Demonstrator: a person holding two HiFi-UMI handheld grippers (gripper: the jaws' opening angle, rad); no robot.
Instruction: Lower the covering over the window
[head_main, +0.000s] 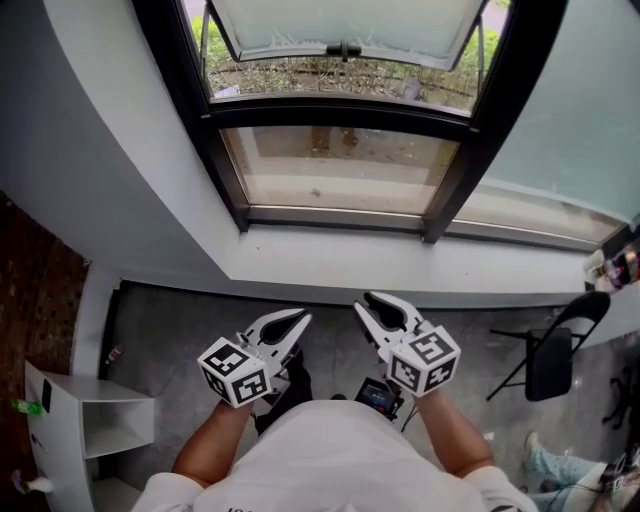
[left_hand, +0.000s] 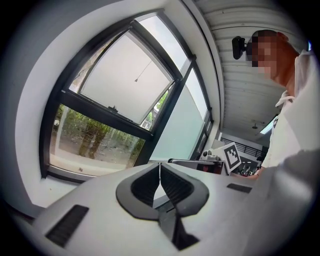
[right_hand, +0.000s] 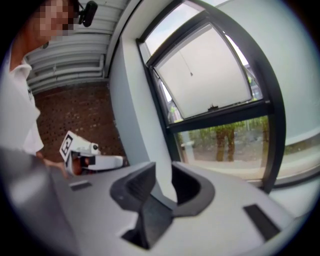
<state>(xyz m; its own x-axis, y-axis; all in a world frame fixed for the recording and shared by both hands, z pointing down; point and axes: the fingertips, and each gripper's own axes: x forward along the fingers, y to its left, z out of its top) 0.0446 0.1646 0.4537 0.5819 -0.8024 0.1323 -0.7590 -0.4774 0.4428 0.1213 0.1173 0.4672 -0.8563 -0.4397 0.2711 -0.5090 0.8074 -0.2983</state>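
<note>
Ahead of you: black-framed window (head_main: 335, 112), top sash (head_main: 340, 20) tilted outward, daylight and greenery beyond. White sill (head_main: 330, 262) under it. Grey floor (head_main: 190, 320). White shelf unit (head_main: 85, 395) your left, black folding chair (head_main: 552, 362) your right. Brick wall (head_main: 35, 300) far left.

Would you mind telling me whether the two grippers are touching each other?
Apart. The head view shows the left gripper and right gripper side by side, with a strip of floor between them.

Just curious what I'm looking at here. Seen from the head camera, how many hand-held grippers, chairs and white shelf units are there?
grippers: 2 (left gripper, right gripper)
black folding chair: 1
white shelf unit: 1
Total: 4
</note>
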